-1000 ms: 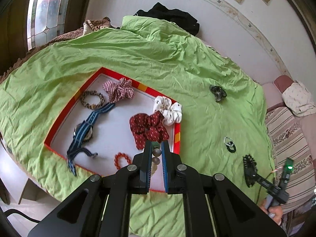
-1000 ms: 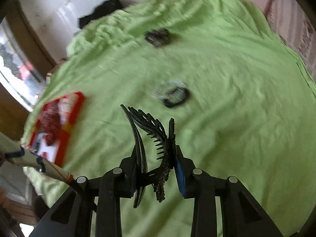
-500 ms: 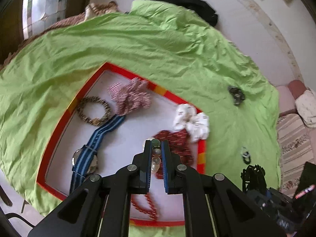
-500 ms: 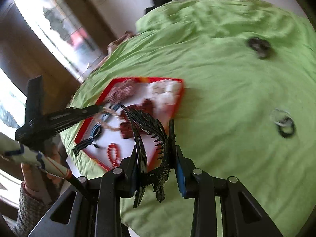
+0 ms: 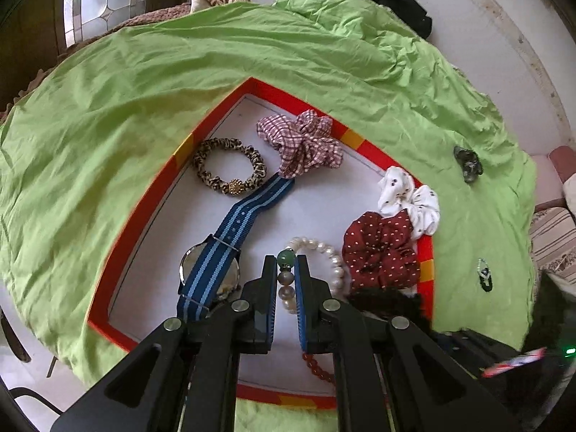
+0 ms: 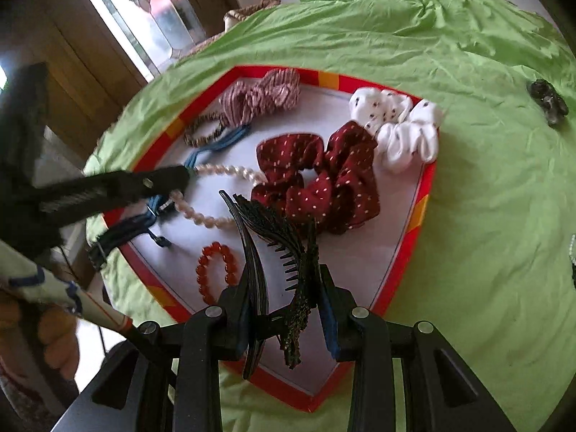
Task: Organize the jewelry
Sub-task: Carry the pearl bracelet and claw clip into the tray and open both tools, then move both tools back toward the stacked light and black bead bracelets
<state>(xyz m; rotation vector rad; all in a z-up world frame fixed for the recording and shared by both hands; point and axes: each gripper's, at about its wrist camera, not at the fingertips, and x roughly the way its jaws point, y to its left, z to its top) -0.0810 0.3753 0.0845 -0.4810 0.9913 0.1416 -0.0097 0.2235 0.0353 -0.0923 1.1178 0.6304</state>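
- Right now your left gripper [image 5: 286, 280] is clenched on a pearl bracelet [image 5: 324, 252], pinching its green and grey beads between the pads, while the loose loop trails onto the white floor of the red-rimmed tray [image 5: 144, 216].
- Your right gripper [image 6: 284, 302] grasps a black claw hair clip [image 6: 273, 241], held above the near part of the tray, with the red bead bracelet [image 6: 216, 273] just to its left.
- Already in the tray lie the leopard hair tie [image 5: 230, 169], the checked scrunchie [image 5: 302, 144], the blue striped watch [image 5: 219, 262], the maroon dotted scrunchie [image 5: 381, 248] and the white scrunchie [image 5: 410, 198].
- You appear to be in the placing step: both pieces are over the tray but not released.
- Next, lower the pearls into the bare patch between watch and maroon scrunchie, then open; set the clip down on the bare floor near the tray's point.
- On the green bedsheet [image 5: 108, 126], a dark clip [image 5: 468, 163] and a small ring-shaped piece [image 5: 484, 279] wait, right of the tray.
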